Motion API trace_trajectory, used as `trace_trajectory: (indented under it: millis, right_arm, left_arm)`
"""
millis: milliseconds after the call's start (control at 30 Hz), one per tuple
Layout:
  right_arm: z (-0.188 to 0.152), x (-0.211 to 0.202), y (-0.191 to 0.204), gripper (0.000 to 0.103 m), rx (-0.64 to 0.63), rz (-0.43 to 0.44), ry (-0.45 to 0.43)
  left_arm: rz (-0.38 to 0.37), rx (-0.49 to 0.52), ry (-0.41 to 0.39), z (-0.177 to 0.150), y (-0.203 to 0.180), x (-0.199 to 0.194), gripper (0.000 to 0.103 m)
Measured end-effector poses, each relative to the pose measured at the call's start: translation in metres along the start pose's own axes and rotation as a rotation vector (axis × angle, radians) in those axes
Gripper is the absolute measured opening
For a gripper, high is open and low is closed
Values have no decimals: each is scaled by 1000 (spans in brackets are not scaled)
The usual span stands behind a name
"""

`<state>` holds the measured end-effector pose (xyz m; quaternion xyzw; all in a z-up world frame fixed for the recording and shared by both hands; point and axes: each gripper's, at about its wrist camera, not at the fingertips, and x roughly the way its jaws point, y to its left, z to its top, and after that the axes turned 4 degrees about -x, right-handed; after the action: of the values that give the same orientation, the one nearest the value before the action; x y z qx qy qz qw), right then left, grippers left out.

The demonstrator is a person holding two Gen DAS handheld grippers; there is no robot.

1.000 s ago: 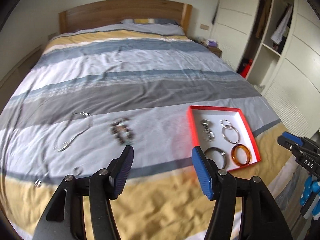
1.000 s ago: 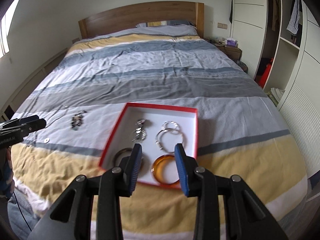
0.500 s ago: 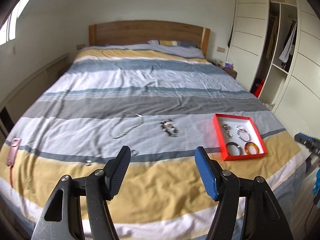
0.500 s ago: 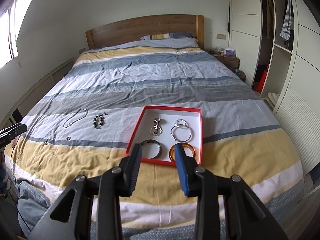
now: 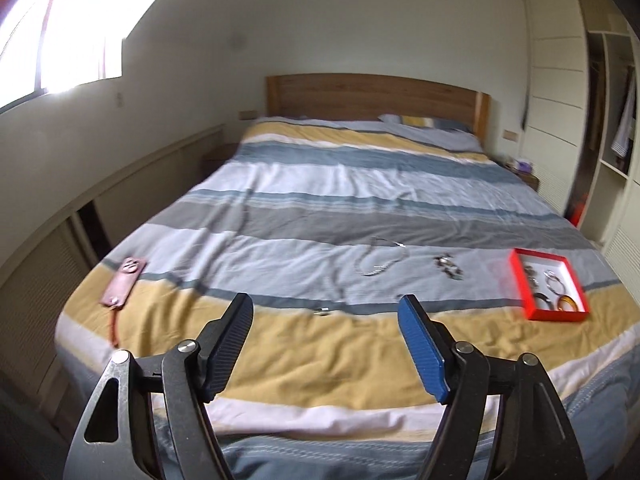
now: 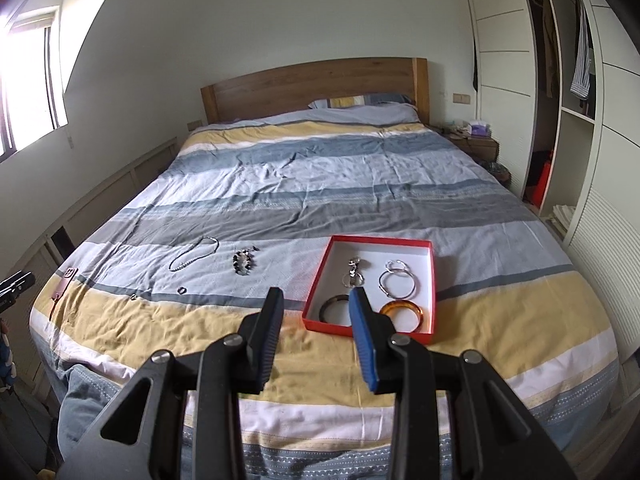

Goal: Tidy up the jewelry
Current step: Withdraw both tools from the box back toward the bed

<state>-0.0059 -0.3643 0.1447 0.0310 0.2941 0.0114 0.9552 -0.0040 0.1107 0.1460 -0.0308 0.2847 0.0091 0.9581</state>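
The left gripper [image 5: 326, 308] has its jaws spread wide with nothing between them; they have just been opening further. The right gripper [image 6: 316, 302] holds its jaws partly apart, also empty.

Both grippers hang at the foot of the bed [image 5: 360, 184], well back from everything on it. The coming move likely turns on which loose piece the left fingers [image 5: 416, 336] go for. Nearest to them, just beyond and almost centred in the gap, lies a small ring [image 5: 321, 312] on the edge of the yellow stripe; the blur hides its detail. Farther ahead and to the right of the fingers lies a silver necklace [image 5: 380, 258], its loop stretched diagonally, away and to the right. The dark beaded bracelet [image 5: 448, 266] sits just right of it.

The red box [image 6: 372, 288] lies far right of the left fingers but straight ahead of the right ones, its near edge just beyond them. It already holds two bangles, hoops and a charm piece.

In the right wrist view a second small ring [image 6: 182, 290] shows left of the fingers. The left hand is judged nearer all the loose pieces, the right nearer the box.
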Motion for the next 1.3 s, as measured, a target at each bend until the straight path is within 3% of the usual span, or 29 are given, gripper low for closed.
trace_trajectory:
  millis: [267,500,800,1300]
  right_arm:
    - [-1,-5,-10,33,23,-28,-5]
    - [-2,22,4,33,3,17,26]
    - [-12,102,55,33,-80,128,135]
    - [-23,281,190,33,-255,369,325]
  left_arm:
    - [35,-91,19,-26,38,7,76]
    - [46,-93,78,-34,38,28,76]
    - [35,-88,196,-45,27,96,75]
    - [16,-62,347,-54,12,244,63]
